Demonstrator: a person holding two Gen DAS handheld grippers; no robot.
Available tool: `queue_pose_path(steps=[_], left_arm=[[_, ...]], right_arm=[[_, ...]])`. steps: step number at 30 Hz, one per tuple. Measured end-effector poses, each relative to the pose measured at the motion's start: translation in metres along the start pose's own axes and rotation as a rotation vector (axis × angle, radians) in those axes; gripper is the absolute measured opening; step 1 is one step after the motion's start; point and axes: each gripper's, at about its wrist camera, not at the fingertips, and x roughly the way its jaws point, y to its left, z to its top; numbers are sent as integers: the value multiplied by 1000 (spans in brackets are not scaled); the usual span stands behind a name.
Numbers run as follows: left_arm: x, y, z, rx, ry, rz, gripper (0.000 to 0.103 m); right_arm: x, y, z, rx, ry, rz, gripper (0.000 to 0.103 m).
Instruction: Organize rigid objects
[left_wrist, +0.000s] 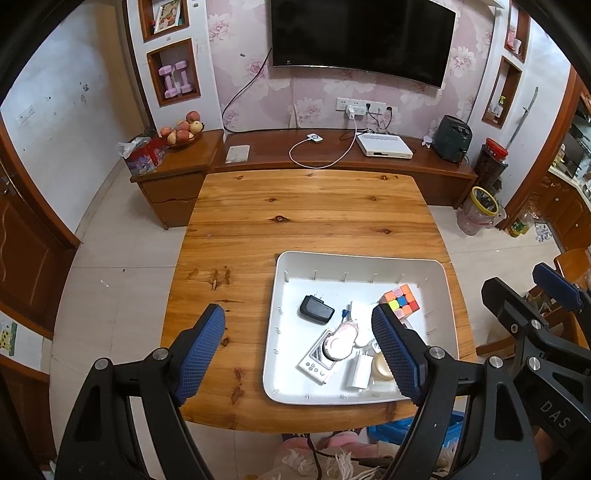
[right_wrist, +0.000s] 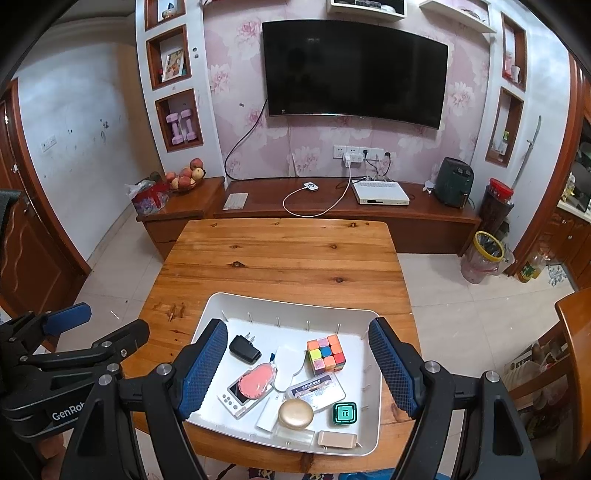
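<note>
While both tongs hang above the near edge of the wooden tabletop (right_wrist: 280, 258), every loose item sits inside one white tray (right_wrist: 258, 306) on its near right part. The left tongs (left_wrist: 299, 343) are spread wide with nothing between the blue pads; in the left wrist view one pad is over bare wood and the other over the tray's near right part. The right tongs (right_wrist: 297, 365) are spread too, empty, their pads framing the tray from either side.

Inside the tray, a black plug adapter (right_wrist: 243, 349) lies at the far left, and a colourful puzzle cube (right_wrist: 327, 354) stands at the far right. Between them lies a flat white oblong piece (right_wrist: 288, 365). Nearer, a pink round item in a clear wrapper (right_wrist: 256, 382) rests on top of a small white device with buttons (right_wrist: 234, 400). A clear case with a printed label (right_wrist: 317, 391) lies just below the cube, and a gold round compact (right_wrist: 295, 413) overlaps its near corner. A white charger block (right_wrist: 267, 413) is just left of the compact, a small teal square gadget (right_wrist: 344, 412) to its right, and a rose-gold flat bar (right_wrist: 338, 439) lies along the near wall.

Beyond the tabletop, a low wooden cabinet (right_wrist: 332, 214) runs under a dark wall-mounted television (right_wrist: 354, 70) — a white set-top box (right_wrist: 380, 192) sits on it.
</note>
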Motion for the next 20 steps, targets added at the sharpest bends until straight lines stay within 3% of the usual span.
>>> queue_pose_path(steps=[20], left_arm=[[5, 0, -4, -6, 26, 25, 84]], right_arm=[[6, 2, -4, -10, 16, 20, 80]])
